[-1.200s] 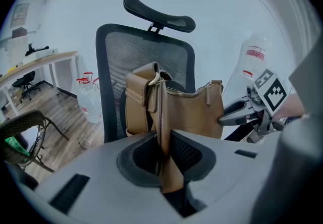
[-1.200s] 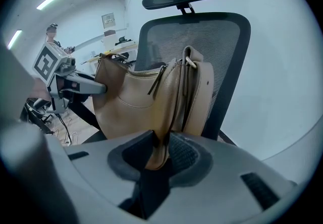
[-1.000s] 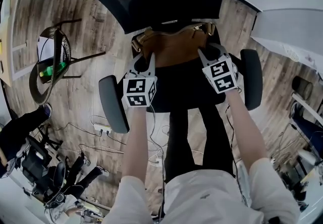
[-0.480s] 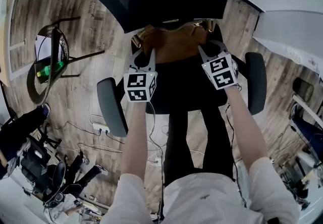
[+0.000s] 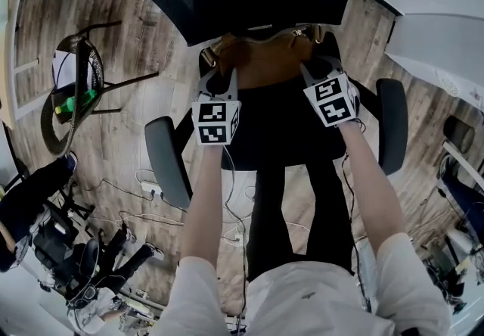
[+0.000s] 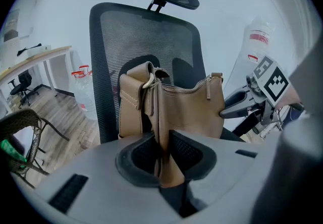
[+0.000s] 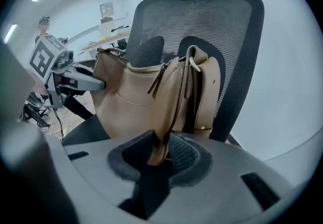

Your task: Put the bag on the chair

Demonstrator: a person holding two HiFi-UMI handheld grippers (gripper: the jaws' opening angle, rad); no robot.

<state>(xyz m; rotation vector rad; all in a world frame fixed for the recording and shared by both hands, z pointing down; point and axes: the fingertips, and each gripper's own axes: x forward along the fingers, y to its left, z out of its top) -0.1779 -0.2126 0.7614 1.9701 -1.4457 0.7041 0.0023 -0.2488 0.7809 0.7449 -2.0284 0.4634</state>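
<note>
Head view: from above the person's arms, facing steeply down onto the chair, wide, with floor all round. Left gripper view: rides low on the left gripper, very near the bag, facing the mesh backrest. Right gripper view: likewise on the right gripper, at the bag's other end. Each gripper view catches the opposite gripper; all three share bag and chair.

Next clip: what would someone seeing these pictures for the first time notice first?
A tan leather bag stands out, held upright just in front of the backrest of a black mesh office chair, in the middle of the head view. The left tool and the right tool each grip one end of it, with a fold of leather pinched between their jaws.
</note>
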